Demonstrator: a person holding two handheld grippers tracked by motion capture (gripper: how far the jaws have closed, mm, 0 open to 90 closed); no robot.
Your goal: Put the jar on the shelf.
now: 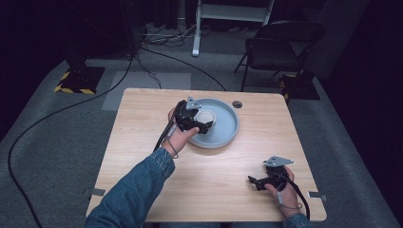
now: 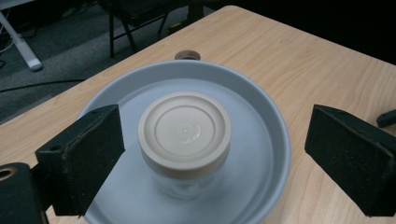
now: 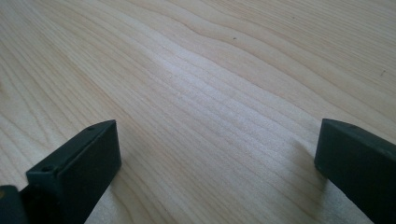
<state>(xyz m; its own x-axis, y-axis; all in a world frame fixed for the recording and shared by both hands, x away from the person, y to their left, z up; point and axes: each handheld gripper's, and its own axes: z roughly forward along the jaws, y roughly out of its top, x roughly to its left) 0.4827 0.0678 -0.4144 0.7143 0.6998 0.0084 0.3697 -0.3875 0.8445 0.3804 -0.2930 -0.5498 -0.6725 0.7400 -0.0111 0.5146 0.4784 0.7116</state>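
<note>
Reaching over a round grey-blue plastic tray [image 1: 227,133] with a raised rim, the left gripper [image 1: 205,125] hangs at a small clear jar with a cream screw lid [image 1: 207,117] that stands upright near the tray's middle.

High view: the pale wooden table [image 1: 209,190] carries the tray toward its far side; a round cable hole [image 1: 237,104] sits just beyond the rim. The right gripper [image 1: 254,181] is held low near the front right edge, well apart from the tray, in a hand with a denim cuff. A black folding chair [image 1: 278,45] stands on the floor behind.

Left gripper view: the jar [image 2: 185,140] stands between the two black jaws, which are spread wide on either side of it, apart from lid and glass alike. The tray [image 2: 271,140] rings it on all sides (contents of the jar hard to make out, possibly none).

Right gripper view: jaws parted wide with nothing between them, bare wood grain [image 3: 210,93] beneath.

Step in hand, as judged: approach for a grasp on the jar, not yet closed. The next move calls for lowering the jaws to level with the lid or the glass just below it, centring, then closing evenly so the jar does not skid across the smooth tray.
</note>
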